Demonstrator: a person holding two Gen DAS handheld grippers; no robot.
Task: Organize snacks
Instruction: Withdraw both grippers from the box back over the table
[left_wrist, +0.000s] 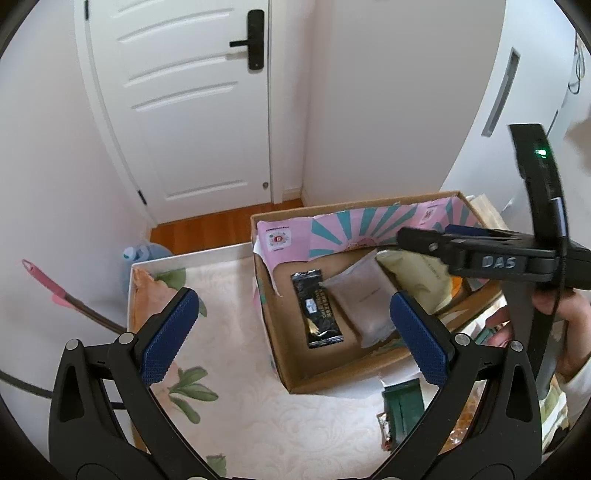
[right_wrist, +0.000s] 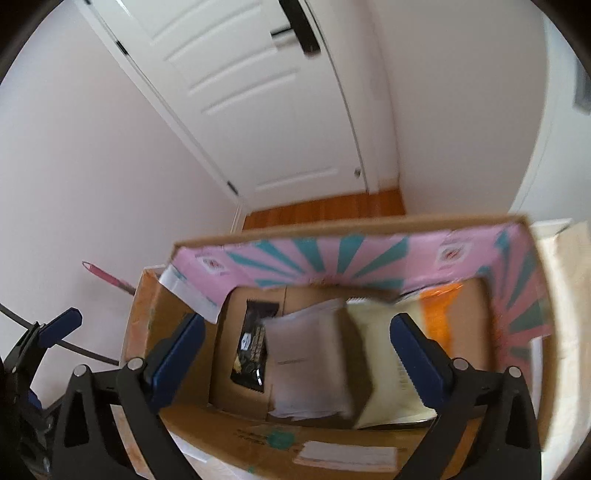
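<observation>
We see a floral tablecloth (left_wrist: 236, 369) beside a white door (left_wrist: 177, 110); our left gripper (left_wrist: 291, 332) and right gripper (right_wrist: 295, 354) gape wide, empty, above the cardboard box (right_wrist: 369, 221).

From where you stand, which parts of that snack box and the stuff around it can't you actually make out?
- Orange packet in the brown cardboard box: mostly covered by the pale yellow pouch, right wrist view.
- Print on the grey-white pouch: blurred, right wrist view.
- Dark green packet on the floral tablecloth: partly behind the left gripper, left wrist view.
- Black snack bar lettering: too small.
- Right gripper fingertips: its side-on body hides them, left wrist view.
</observation>
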